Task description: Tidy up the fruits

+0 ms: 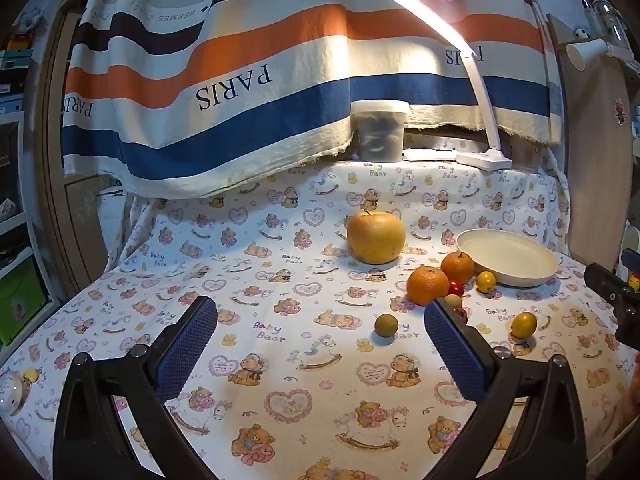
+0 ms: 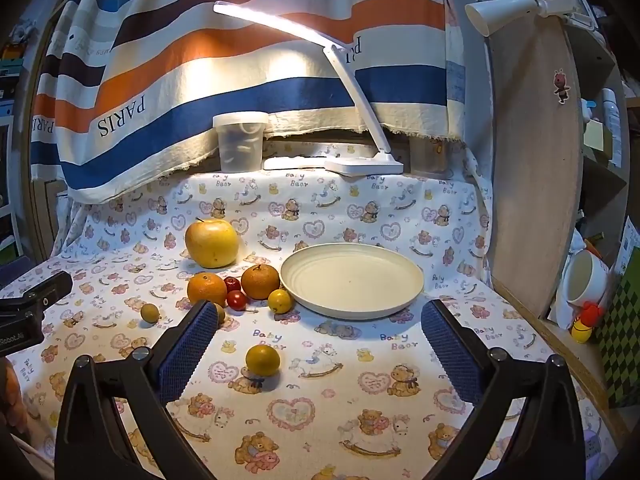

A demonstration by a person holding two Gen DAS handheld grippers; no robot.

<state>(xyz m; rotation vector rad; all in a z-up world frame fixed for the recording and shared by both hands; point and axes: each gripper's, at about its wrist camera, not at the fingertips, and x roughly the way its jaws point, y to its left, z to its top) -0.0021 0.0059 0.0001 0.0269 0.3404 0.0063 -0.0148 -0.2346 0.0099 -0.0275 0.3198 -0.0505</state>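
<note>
Left gripper: fingers wide apart, nothing between them, hovering above the table. Right gripper: fingers likewise wide apart and empty, aimed between the loose fruit and the plate.

Nearest the right fingers: one small yellow-orange round fruit, alone on the cloth, apart from the rest. Nearest the left fingers: one small brownish-green round fruit, also alone.

Beyond these, a tight cluster just left of the plate: two oranges, two small red fruits between them, one small yellow fruit just beside the plate rim. One more small fruit is half hidden behind the right gripper's left finger; kind unclear. Behind the cluster, one large yellow apple, standing apart.

Count: 1 apple, 2 oranges, 2 red, 2 yellow, 1 brownish-green, 1 unidentified. Plate empty; no fruit placed yet.

Handling, judged:
- All round, will roll if nudged; grip across the widest part.
- Apple looks heaviest, firm, smooth skin; needs nearly the full opening.
- Oranges firm, dimpled peel, should hold well.
- Small red ones probably soft-skinned; light squeeze only.
- Clustered pieces touch or nearly touch, so taking one may disturb its neighbours. The isolated ones are easiest first.

At the back: one desk lamp, one lidded tub.
</note>
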